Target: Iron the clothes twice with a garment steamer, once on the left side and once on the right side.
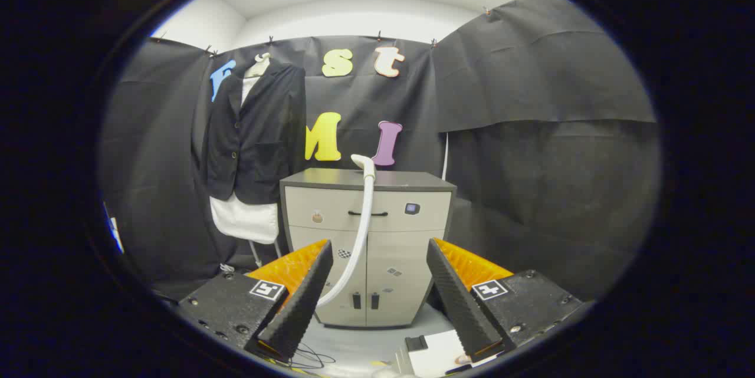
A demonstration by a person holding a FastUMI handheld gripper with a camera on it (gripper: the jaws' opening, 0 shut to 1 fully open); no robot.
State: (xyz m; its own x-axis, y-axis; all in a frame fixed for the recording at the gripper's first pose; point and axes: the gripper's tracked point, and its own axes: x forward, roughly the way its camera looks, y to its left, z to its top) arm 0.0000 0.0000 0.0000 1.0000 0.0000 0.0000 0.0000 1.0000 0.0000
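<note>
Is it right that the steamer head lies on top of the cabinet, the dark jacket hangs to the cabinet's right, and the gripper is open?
Not quite. In the gripper view the dark jacket hangs left of the cabinet. The steamer head does lie on top, and the gripper is open.

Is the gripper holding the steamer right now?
No, the gripper is open with nothing between its fingers, and the steamer head rests on top of the cabinet beyond them.

A grey cabinet (365, 248) stands against the black cloth wall (531, 160).
</note>
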